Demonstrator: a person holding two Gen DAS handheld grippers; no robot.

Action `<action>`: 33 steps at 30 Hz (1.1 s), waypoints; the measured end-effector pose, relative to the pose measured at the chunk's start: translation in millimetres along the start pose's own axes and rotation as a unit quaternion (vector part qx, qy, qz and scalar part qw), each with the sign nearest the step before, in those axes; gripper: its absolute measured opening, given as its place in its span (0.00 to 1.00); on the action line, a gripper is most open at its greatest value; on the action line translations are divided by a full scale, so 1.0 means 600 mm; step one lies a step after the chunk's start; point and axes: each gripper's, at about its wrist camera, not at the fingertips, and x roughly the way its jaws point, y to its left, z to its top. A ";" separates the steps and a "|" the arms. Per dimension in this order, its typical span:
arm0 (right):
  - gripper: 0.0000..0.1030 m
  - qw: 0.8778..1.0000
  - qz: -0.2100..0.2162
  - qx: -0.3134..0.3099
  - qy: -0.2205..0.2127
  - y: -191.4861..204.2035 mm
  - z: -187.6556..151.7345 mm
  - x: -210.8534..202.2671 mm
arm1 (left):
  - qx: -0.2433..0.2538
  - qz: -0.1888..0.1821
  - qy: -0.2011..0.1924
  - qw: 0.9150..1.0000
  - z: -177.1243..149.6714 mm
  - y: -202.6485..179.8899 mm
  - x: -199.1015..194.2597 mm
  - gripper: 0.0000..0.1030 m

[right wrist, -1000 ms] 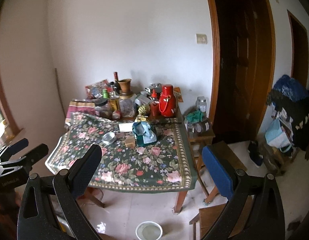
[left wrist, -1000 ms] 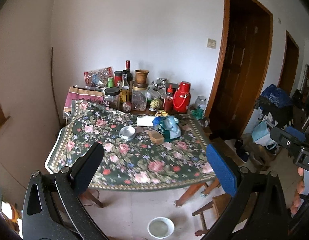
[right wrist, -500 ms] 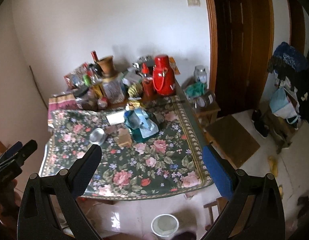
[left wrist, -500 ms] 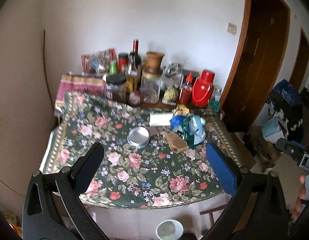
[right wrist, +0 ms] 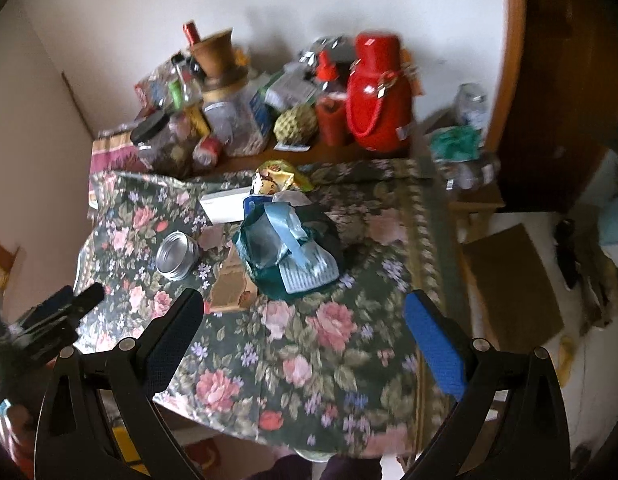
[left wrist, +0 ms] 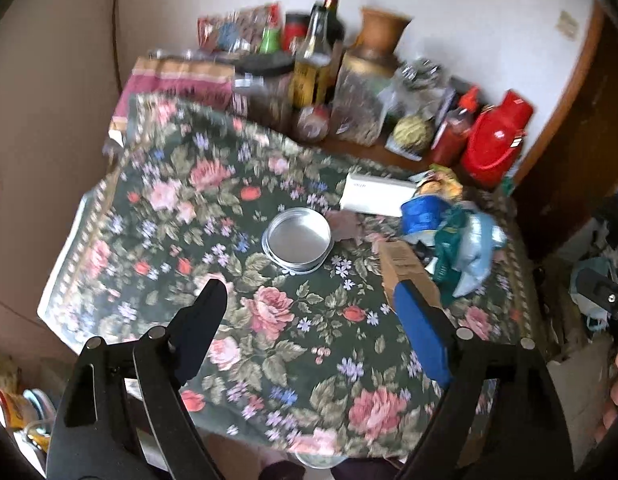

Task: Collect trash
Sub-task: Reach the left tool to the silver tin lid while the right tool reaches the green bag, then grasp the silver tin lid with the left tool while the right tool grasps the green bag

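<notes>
Both grippers are hanging above a table draped in a dark green floral tablecloth (left wrist: 269,320), angled down at it. The left gripper (left wrist: 309,312), black finger on one side and blue-padded finger on the other, is closing its jaws with nothing between them, only cloth showing in the gap; not grasping anything. The right gripper (right wrist: 305,324) is sitting with jaws spread wide and empty, also over bare cloth near the table's front edge. Trash is clustering mid-table toward the far right: a crumpled pile of teal and light-blue plastic bags (right wrist: 285,248) with a blue wrapper (left wrist: 423,216) just beside it, a yellow-green crinkled snack packet (right wrist: 279,178) behind, a flat brown cardboard box (left wrist: 409,272) touching the pile's near left side, and a long white carton (left wrist: 375,198) lying behind it. A round shallow silver metal tin (left wrist: 299,240) is resting left of the pile, apart from it. Along the wall a crowd of bottles and jars is standing, among them a red thermos flask with handle (right wrist: 379,96), a red squeeze bottle (left wrist: 455,128), a terracotta clay vase (left wrist: 383,30) on a jar, and a dark wine bottle with red cap (left wrist: 333,4). A brown wooden door (right wrist: 569,80) is showing at right. In the right wrist view the left gripper's tips are poking in at the left edge; fingers of a person's hand (left wrist: 617,392) are showing at the right edge of the left wrist view. Both views are partly motion-blurred.
</notes>
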 end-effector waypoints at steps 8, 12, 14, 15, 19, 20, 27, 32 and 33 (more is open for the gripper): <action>0.97 0.998 0.036 -0.006 0.057 -0.024 0.050 0.121 | -0.030 0.022 0.062 0.997 0.024 0.001 0.154 0.84; 0.97 0.996 0.044 -0.004 0.072 -0.037 0.064 0.163 | -0.046 0.029 0.071 0.996 0.035 0.015 0.203 0.84; 0.95 0.996 0.049 -0.010 0.074 -0.037 0.068 0.175 | -0.055 0.028 0.076 0.995 0.041 0.022 0.223 0.84; 0.91 0.996 0.051 -0.015 0.074 -0.035 0.069 0.179 | -0.059 0.027 0.074 0.995 0.043 0.025 0.230 0.83; 0.71 0.995 0.056 -0.029 0.081 -0.034 0.074 0.192 | -0.066 0.028 0.077 0.994 0.048 0.029 0.243 0.67; 0.69 0.994 0.057 -0.031 0.083 -0.034 0.074 0.194 | -0.066 0.024 0.076 0.995 0.049 0.028 0.243 0.64; 0.47 0.994 0.065 -0.028 0.085 -0.043 0.074 0.202 | -0.017 -0.009 0.077 0.997 0.046 -0.016 0.235 0.29; 0.35 0.995 0.056 -0.034 0.077 -0.039 0.072 0.198 | 0.005 -0.005 0.086 0.996 0.049 -0.033 0.258 0.05; 0.33 0.995 0.054 -0.036 0.074 -0.037 0.071 0.194 | 0.003 -0.007 0.087 0.996 0.050 -0.033 0.261 0.04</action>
